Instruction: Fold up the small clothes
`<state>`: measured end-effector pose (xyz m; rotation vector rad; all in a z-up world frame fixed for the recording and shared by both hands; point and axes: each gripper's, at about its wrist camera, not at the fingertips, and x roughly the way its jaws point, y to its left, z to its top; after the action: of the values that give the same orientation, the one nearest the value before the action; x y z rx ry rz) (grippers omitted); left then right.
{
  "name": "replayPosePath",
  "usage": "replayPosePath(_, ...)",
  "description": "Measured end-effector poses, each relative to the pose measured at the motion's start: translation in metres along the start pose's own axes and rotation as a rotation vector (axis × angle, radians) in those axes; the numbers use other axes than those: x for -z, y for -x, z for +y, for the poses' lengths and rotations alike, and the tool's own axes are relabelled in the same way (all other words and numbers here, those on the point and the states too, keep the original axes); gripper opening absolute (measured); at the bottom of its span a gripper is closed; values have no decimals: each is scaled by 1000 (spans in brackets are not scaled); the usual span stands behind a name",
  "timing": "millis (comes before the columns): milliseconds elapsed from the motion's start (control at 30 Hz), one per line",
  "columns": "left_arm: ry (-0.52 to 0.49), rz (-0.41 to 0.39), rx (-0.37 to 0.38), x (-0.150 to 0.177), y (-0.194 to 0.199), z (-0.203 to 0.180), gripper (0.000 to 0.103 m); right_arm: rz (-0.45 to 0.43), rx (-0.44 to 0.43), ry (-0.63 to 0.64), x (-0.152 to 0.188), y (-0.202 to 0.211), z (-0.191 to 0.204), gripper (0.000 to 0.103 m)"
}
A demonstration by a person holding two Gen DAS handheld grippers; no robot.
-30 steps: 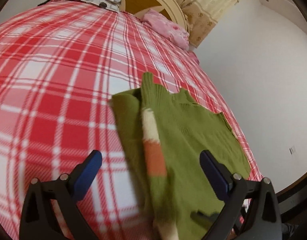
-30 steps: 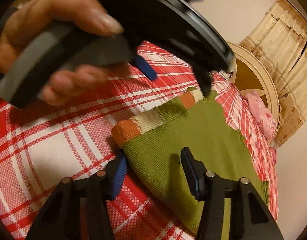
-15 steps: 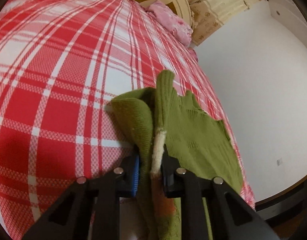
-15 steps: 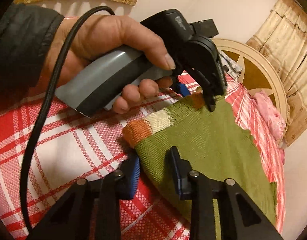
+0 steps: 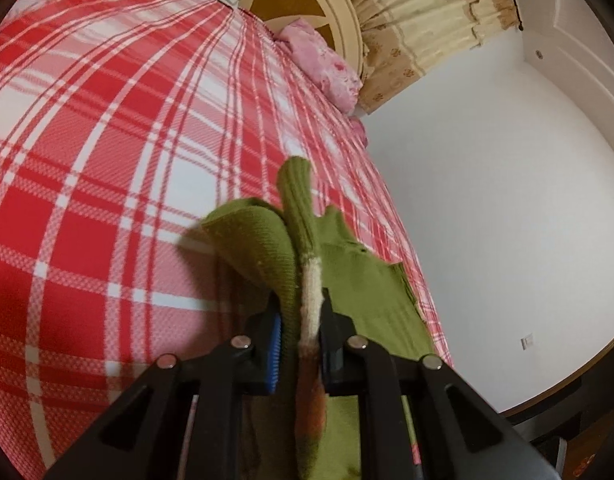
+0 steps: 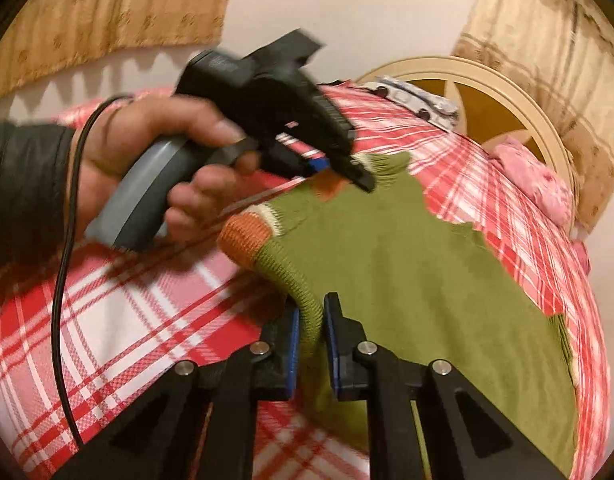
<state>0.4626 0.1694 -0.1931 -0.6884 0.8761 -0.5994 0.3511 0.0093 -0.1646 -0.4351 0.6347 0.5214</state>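
A small green knit sweater (image 5: 359,276) with cream and orange sleeve stripes lies on the red plaid bed. My left gripper (image 5: 301,310) is closing, and its pads press on the striped sleeve, which stands bunched up between them. In the right wrist view a hand (image 6: 147,152) holds that left gripper (image 6: 341,172) at the sweater's (image 6: 407,264) far striped corner. My right gripper (image 6: 311,314) is closing too and pinches the sweater's near ribbed edge, which is raised off the sheet beside the orange cuff (image 6: 243,236).
The red and white plaid sheet (image 5: 107,160) covers the bed all around. A pink pillow (image 5: 327,68) and a round cream headboard (image 6: 507,92) stand at the far end, with curtains behind. A white wall (image 5: 507,200) runs along the bed's right side. A black cable (image 6: 63,280) hangs from the left gripper.
Both grippers went from open around the sweater to pinching it. The right one has lifted its edge and rolled. The left sleeve is now bunched upright between the left pads.
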Motion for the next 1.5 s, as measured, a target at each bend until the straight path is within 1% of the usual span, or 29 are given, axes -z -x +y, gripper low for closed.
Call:
replayPosePath(100,3,8,-14,-3,-2,-9,16,-1,-10,-31,5,1,-11,11)
replayPosePath(167,-15,6,-29,-5,-4,-11,15,8,-61,-37,8,0,-12,11)
replayPosePath(233,-5,2,-22,-6,-4,-11,15,-2,-104,-57,12,3,-12,11)
replayPosePath(300,1,-4,-17,-6,-5,-11,15,12,-171,-90,14,1,-13,11)
replayPosePath(400,-6,-5,-12,-6,-6,-16,15,15,-137,-44,12,-3,-9,11)
replayPosePath(467,-11,-4,-8,-8,-7,-19,15,10,-129,-29,10,-3,-4,11)
replayPosePath(533,-12,-7,3,-10,-6,-21,15,5,-84,-4,9,-5,2,11)
replayPosePath(567,-13,-9,10,-10,-5,-23,15,11,-67,20,8,-9,7,15)
replayPosePath(600,-18,-11,12,-10,-4,-24,15,27,-66,45,9,-11,15,22)
replayPosePath(667,-25,-5,17,-11,-5,-26,15,53,-75,77,11,-17,25,90)
replayPosePath(700,-26,-3,19,-12,-5,-27,15,62,-91,101,11,-19,32,93)
replayPosePath(733,-26,-2,24,-12,-5,-26,15,59,-72,122,11,-20,36,93)
replayPosePath(800,-23,2,32,-13,-6,-24,15,43,3,160,8,-21,44,93)
replayPosePath(833,-23,5,35,-13,-6,-23,15,39,19,177,7,-21,48,93)
replayPosePath(933,-22,5,39,-12,-4,-19,15,57,44,188,1,-30,53,93)
replayPosePath(967,-17,5,43,-12,-3,-17,15,70,39,193,0,-34,54,93)
replayPosePath(1067,-10,4,44,-10,-2,-13,15,48,59,223,-7,-39,61,91)
replayPosePath(1100,-9,5,44,-9,-2,-12,15,42,54,236,-10,-40,64,86)
replayPosePath(1133,-10,7,42,-9,-2,-12,15,39,47,236,-12,-41,64,55)
replayPosePath(1167,-14,9,40,-9,-2,-13,15,36,40,233,-15,-42,64,19)
replayPosePath(1267,-19,15,58,-10,-1,-18,15,16,14,188,-16,-32,55,12)
replayPosePath(1400,-26,-8,59,-15,-4,-32,15,-37,35,135,-17,-11,26,11)
replayPosePath(1467,-35,-24,71,-18,-9,-45,15,-67,60,88,-17,6,6,11)
replayPosePath(1500,-44,-32,77,-20,-12,-55,15,-80,75,54,-17,15,-10,11)
